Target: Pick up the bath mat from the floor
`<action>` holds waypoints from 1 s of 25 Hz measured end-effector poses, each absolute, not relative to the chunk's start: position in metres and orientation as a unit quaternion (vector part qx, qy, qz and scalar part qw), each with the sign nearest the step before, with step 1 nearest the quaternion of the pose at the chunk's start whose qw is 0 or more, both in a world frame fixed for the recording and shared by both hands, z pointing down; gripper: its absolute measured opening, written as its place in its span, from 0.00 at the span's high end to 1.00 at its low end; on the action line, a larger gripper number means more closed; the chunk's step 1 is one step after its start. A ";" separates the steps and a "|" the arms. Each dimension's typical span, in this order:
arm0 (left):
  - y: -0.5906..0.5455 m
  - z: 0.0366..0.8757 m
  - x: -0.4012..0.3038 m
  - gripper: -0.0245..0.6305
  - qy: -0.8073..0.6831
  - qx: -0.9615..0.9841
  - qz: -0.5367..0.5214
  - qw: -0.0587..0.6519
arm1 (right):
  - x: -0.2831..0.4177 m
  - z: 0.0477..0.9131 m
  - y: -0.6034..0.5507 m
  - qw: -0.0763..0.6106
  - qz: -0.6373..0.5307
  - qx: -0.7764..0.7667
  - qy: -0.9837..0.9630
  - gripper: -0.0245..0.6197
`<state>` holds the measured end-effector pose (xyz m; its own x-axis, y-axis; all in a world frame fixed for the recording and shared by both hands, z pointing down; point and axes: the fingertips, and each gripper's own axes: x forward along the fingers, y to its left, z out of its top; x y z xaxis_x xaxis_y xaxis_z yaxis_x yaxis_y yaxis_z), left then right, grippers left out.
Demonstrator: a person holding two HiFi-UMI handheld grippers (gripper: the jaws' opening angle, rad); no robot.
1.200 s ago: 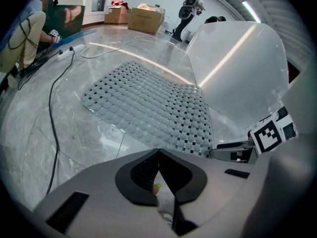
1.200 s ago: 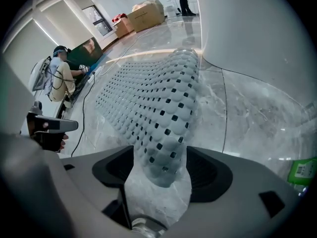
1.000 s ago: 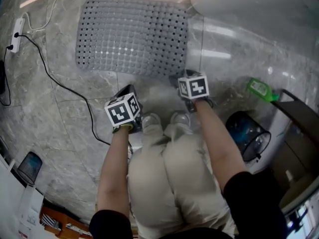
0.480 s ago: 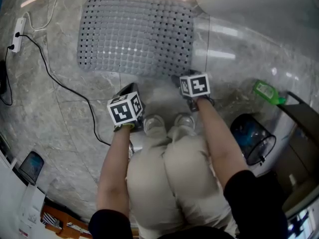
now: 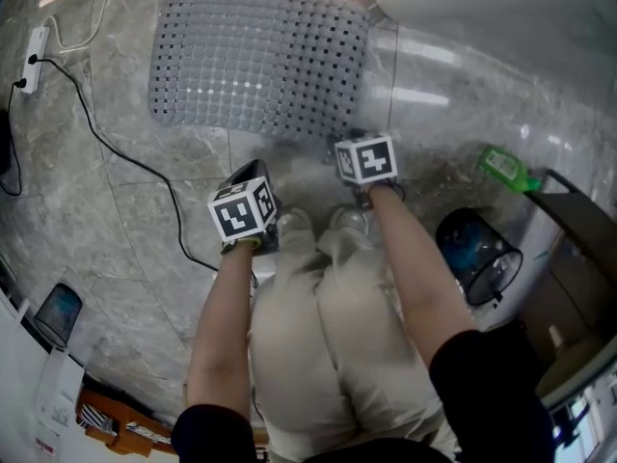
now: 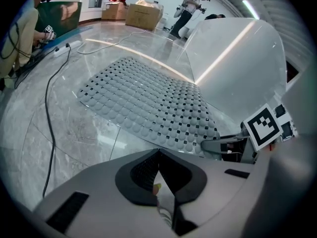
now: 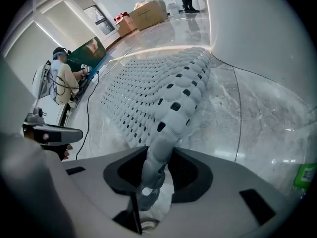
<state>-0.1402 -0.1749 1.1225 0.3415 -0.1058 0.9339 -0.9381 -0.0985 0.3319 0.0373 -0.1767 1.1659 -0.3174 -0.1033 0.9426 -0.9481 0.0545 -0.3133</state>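
Mat (image 5: 258, 61) on floor (image 5: 135, 220), near-right corner curled up | right gripper (image 7: 153, 177): jaws just closed, pinching that corner | left gripper (image 6: 158, 182): jaws together, empty; short of mat | grip looks made; lift likely next

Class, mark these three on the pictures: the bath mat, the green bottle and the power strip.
bath mat (image 5: 255, 61): head view, middle of its perforated surface.
green bottle (image 5: 501, 168): head view, on its body.
power strip (image 5: 33, 59): head view, middle of its white casing.
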 end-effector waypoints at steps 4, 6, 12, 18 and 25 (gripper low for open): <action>-0.173 1.095 -0.136 0.96 -0.412 0.623 0.397 0.534 | 0.031 1.135 -0.177 0.398 0.541 0.418 -0.612 0.81; -0.169 1.081 -0.129 0.96 -0.411 0.622 0.397 0.535 | 0.037 1.120 -0.172 0.402 0.542 0.414 -0.611 0.83; -0.163 1.043 -0.132 0.96 -0.410 0.619 0.401 0.537 | 0.030 1.079 -0.160 0.400 0.559 0.411 -0.599 0.87; -0.159 1.004 -0.128 0.96 -0.405 0.617 0.403 0.541 | 0.026 1.036 -0.146 0.401 0.576 0.402 -0.588 0.88; -0.158 0.956 -0.125 0.96 -0.407 0.610 0.401 0.549 | 0.026 0.986 -0.139 0.408 0.581 0.397 -0.582 0.88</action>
